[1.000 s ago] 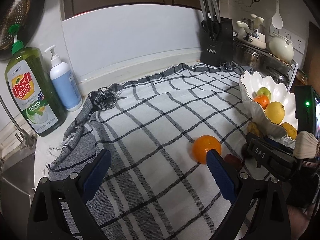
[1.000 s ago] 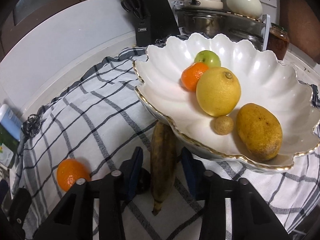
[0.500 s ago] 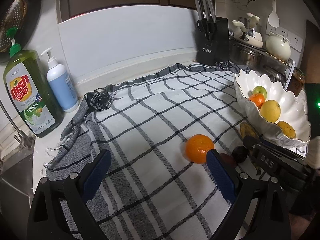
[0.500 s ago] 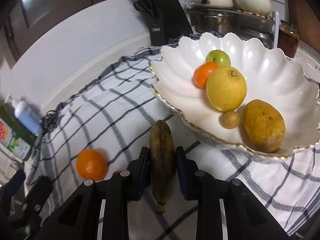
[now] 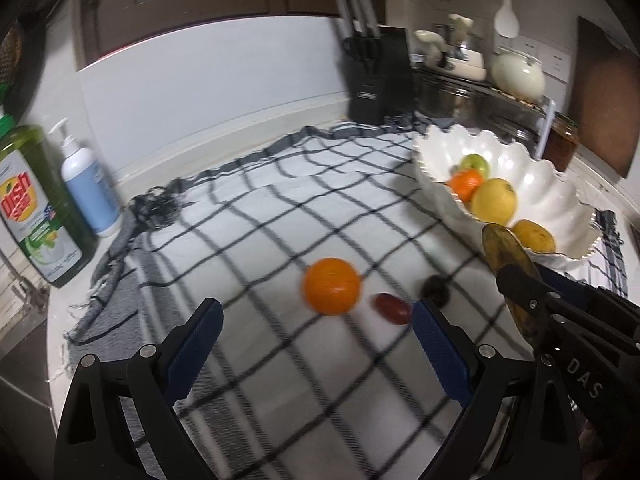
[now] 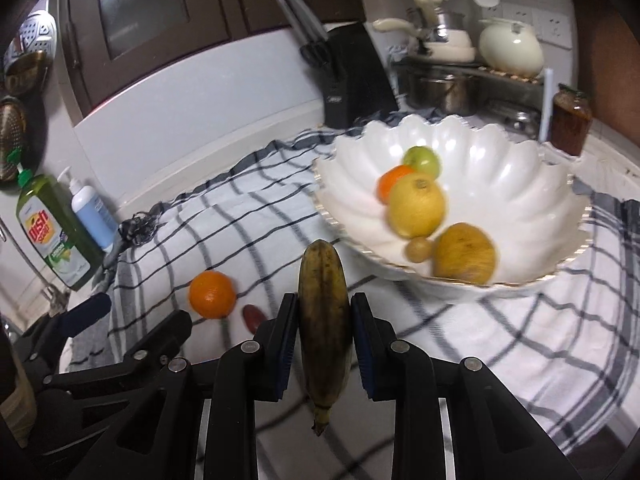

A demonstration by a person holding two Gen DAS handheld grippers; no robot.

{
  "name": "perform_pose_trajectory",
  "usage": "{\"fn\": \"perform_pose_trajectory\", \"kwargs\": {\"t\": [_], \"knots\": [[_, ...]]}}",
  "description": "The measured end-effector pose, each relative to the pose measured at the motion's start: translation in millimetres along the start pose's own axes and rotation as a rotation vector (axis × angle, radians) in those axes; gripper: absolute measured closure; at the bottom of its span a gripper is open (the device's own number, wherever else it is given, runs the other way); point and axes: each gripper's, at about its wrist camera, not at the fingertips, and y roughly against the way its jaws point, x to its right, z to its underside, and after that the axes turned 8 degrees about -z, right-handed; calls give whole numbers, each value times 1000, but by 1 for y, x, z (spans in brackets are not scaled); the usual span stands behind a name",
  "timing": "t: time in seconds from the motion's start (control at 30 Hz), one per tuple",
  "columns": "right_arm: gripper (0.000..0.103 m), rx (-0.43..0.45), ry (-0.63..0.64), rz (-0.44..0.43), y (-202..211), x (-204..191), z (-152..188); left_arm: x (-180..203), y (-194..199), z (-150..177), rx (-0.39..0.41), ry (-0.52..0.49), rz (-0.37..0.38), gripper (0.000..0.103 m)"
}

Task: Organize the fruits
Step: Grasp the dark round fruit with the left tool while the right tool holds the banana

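Observation:
My right gripper (image 6: 324, 312) is shut on a brown, overripe banana (image 6: 324, 304) and holds it lifted above the checked cloth, short of the white scalloped bowl (image 6: 520, 168). The bowl holds a lemon (image 6: 416, 206), an orange, a green fruit, a brownish fruit (image 6: 464, 254) and a small round one. My left gripper (image 5: 316, 332) is open and empty above the cloth. Ahead of it lie an orange (image 5: 331, 286), a red date-like fruit (image 5: 392, 309) and a small dark fruit (image 5: 434, 286). The banana (image 5: 508, 260) in the right gripper also shows in the left wrist view.
A green dish soap bottle (image 5: 36, 208) and a blue pump bottle (image 5: 90, 190) stand at the left by the sink edge. A black knife block (image 5: 376, 76) stands at the back wall. Pots, a kettle (image 6: 510, 46) and a jar (image 6: 570, 122) stand behind the bowl.
My right gripper closed on the banana and lifted it off the cloth, rising and pulling back from the bowl. My left gripper also rose and drew back, still open.

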Motion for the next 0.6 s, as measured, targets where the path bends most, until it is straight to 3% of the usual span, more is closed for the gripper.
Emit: {"fn": "perform_pose_trajectory", "kwargs": {"t": [0.2,0.6], "knots": [[75,34,-6,49,19,22,0,31,3,-3,12,-57,62,8],[75,121,3,106,43,49,-13,67,-9,-19,13,-124,126,28]]}}
